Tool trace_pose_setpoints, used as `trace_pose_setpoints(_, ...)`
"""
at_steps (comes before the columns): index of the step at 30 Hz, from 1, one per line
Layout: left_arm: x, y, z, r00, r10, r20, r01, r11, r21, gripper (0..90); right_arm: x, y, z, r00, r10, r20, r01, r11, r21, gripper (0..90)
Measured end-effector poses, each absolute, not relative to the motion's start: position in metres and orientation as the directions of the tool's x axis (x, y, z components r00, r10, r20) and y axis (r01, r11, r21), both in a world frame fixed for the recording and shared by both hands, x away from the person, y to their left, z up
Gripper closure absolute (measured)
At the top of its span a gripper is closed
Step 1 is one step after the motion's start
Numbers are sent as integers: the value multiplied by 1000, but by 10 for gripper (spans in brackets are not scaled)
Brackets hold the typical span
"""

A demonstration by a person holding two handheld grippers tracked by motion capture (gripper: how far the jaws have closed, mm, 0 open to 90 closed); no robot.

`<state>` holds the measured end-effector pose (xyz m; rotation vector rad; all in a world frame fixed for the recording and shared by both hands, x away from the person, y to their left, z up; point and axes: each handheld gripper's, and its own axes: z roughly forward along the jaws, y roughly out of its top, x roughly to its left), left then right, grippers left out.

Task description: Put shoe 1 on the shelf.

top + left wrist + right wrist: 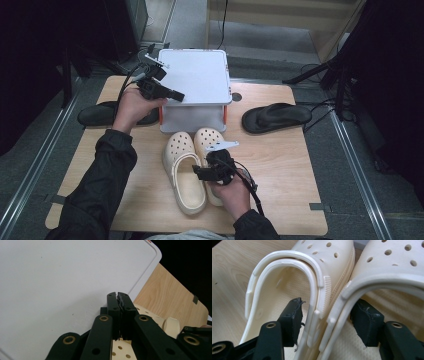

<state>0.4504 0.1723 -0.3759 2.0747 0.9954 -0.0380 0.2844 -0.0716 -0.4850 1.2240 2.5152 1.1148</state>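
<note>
Two cream clogs stand side by side on the wooden table (285, 165), toes toward a white box (197, 75). My right gripper (207, 169) hangs over their heel ends, open wide. In the right gripper view (328, 302) one jaw sits inside the left clog (287, 290) and the other inside the right clog (392, 255), with the two touching side walls between them; the left pad stands clear of the wall. My left gripper (180, 96) is shut with nothing in it, above the box's front left corner. The box lid (62, 277) lies just beyond its closed tips (117, 293).
A black flip-flop (275, 117) lies on the table right of the box. Another black flip-flop (97, 114) lies at the left edge, partly behind my left hand. The box's orange-trimmed front (192, 120) stands close behind the clogs' toes.
</note>
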Motion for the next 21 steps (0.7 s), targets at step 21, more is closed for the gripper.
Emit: trace_pose_setpoints(21,452,175,-378,691,629,-356,661,-351,663,875,298,-57,-493,-586,785,201,686,348,638,578)
